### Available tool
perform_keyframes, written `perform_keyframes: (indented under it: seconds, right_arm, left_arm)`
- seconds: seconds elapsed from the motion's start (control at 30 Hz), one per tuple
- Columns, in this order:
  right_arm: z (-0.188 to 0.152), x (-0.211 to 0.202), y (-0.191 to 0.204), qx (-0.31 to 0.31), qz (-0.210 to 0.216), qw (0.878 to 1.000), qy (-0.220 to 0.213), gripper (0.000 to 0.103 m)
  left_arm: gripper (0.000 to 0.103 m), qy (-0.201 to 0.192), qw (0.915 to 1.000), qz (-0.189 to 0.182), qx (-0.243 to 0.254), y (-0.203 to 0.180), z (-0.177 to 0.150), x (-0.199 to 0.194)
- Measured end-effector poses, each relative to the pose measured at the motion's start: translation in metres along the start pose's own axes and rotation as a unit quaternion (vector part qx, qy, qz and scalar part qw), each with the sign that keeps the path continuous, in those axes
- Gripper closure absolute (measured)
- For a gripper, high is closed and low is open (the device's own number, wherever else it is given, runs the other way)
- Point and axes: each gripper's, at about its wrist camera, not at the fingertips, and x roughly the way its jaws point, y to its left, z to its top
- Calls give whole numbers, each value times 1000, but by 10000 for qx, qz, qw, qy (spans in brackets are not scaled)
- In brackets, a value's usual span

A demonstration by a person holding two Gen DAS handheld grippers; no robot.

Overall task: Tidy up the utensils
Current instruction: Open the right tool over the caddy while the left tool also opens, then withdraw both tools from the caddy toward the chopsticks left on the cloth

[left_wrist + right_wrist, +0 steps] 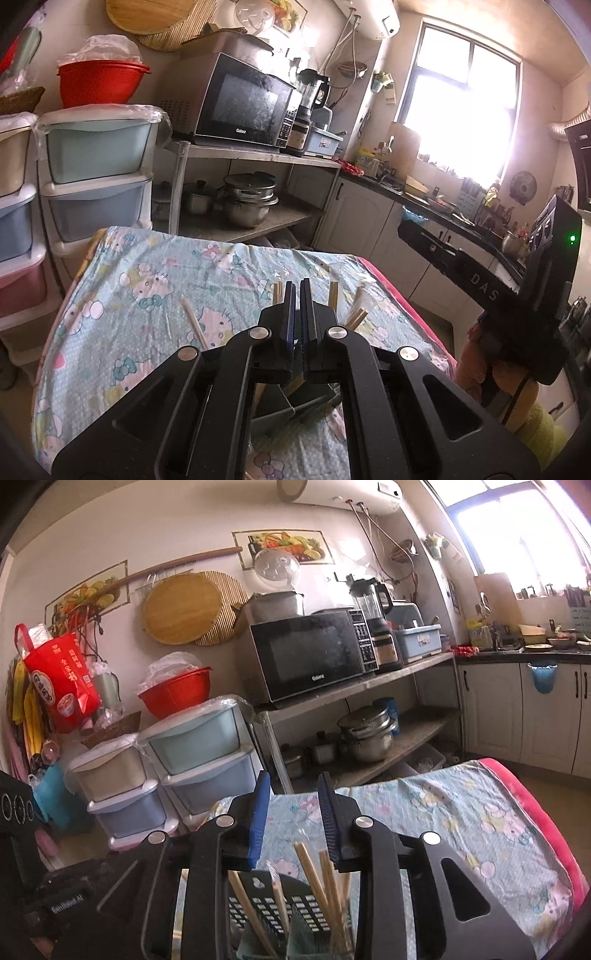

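Nearest in the right wrist view, a dark perforated utensil holder (280,912) stands directly under the right gripper (293,812), with several wooden chopsticks (314,871) upright or leaning inside it, their tips rising between the blue-padded fingers; the jaws are spread wide and touch nothing. In the left wrist view, the left gripper (298,314) has its jaws pressed nearly together, only a thin slit between the pads, and whether anything is pinched there cannot be told. Below its fingers sits the divided utensil holder (284,410), and chopstick ends (356,317) stick up on either side of the fingers, while one chopstick (194,323) shows apart to the left, over the cloth. The holder rests on a table covered by a pale blue cartoon-print cloth (147,280). Beyond the table stand stacked plastic drawers (96,184), a metal shelf with pots (247,199) and a microwave (243,107), then the counter below a bright window (461,99).
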Motion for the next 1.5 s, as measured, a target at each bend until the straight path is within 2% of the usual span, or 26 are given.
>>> perform_keyframes:
  seconds: [0.07, 0.13, 0.2, 0.33, 0.4, 0.53, 0.8, 1.0, 1.07, 1.27, 1.5]
  right_arm:
    - [-3, -2, -1, -34, -27, 10000, 43, 74]
    - [-7, -6, -3, -14, -55, 9999, 89, 73]
    - [-9, -9, -5, 6, -67, 9999, 127, 72]
    - [-15, -18, -9, 17, -132, 9996, 238, 71]
    - [-18, -20, -10, 1, -158, 9994, 322, 69]
    - [-25, -26, -12, -26, -196, 9986, 484, 67]
    - [-40, -40, -12, -136, -234, 9969, 742, 60]
    - [-50, -51, -12, -185, -232, 9960, 840, 53]
    - [-53, -54, -13, -200, -208, 9957, 882, 49]
    - [-64, -67, -9, -365, -138, 9940, 1025, 42]
    - [-81, -74, -4, -475, -14, 9903, 1307, 40]
  left_arm:
    - [103, 7, 10000, 5, -10, 0, -1, -2]
    - [96, 6, 10000, 16, -25, 0, -3, -5]
    - [79, 15, 10000, 41, -45, 2, -4, -6]
    - [74, 13, 10000, 45, -81, 3, -7, -11]
    - [64, 10, 10000, 40, -87, 4, -9, -15]
    - [56, 18, 10000, 40, -75, 3, -12, -19]
    - [29, 26, 9999, 86, -49, -2, -21, -30]
    - [14, 33, 9998, 148, -127, -1, -30, -38]
    - [11, 50, 9997, 153, -203, 2, -34, -41]
    - [11, 118, 9991, 238, -318, 5, -47, -47]
    - [11, 275, 9981, 371, -417, 10, -68, -53]
